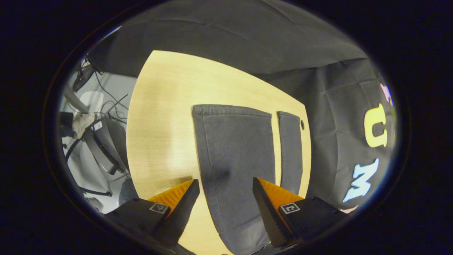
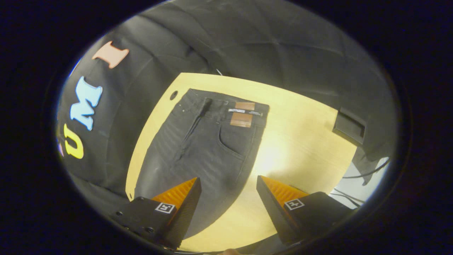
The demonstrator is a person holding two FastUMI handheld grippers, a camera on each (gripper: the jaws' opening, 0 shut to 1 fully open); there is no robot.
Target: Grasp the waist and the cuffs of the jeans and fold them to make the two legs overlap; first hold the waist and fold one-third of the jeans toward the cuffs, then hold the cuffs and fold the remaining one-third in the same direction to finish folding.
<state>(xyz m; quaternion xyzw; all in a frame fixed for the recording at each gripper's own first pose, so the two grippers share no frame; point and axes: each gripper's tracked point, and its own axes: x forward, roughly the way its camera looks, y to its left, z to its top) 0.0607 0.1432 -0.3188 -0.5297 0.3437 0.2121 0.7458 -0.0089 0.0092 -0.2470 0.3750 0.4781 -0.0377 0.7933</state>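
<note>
Both tools, left (image 1: 225,184) and right (image 2: 228,182), wide open, empty, above flat jeans (image 2: 201,141).

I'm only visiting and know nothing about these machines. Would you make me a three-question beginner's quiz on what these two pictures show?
1. True or false: the jeans are already folded in thirds on the table.
2. In the left gripper view, which end of the jeans lies farthest from the left tongs? A) the waist B) the cuffs C) a pocket
3. Fill in: both the left tongs and the right tongs stand ___, gripping nothing.

Key
1. False: they lie flat, with the two legs apart.
2. B.
3. Open.
</note>
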